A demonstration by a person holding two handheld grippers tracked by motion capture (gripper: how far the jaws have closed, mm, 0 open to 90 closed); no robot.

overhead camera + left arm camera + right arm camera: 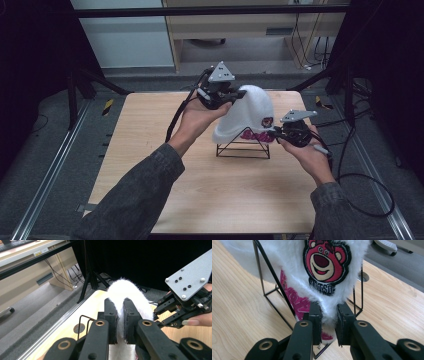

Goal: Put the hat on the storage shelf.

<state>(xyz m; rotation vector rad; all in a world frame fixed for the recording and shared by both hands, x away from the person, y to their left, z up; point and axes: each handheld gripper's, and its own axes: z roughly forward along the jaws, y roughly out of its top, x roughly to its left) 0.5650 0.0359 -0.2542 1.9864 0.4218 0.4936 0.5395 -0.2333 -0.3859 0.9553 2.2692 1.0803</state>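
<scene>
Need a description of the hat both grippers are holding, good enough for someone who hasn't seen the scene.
On the wooden table, near its far edge, stands a black wire stand. Draped over it is the white fluffy hat, pinched by the left gripper and right gripper. Its red bear patch marks it out.

A light wooden table [150,150] is set on a grey carpeted floor [45,150], with metal floor rails [47,172] laid along its 9 o'clock and 3 o'clock sides. Beyond the table's 12 o'clock edge a pale wooden cabinet [240,25] is positioned behind a black crossbar [200,11], and loose cables [305,45] are seen hanging at about 1 o'clock. Yellow-and-black hazard tape [107,106] is fixed to the floor at roughly 10 o'clock.
</scene>
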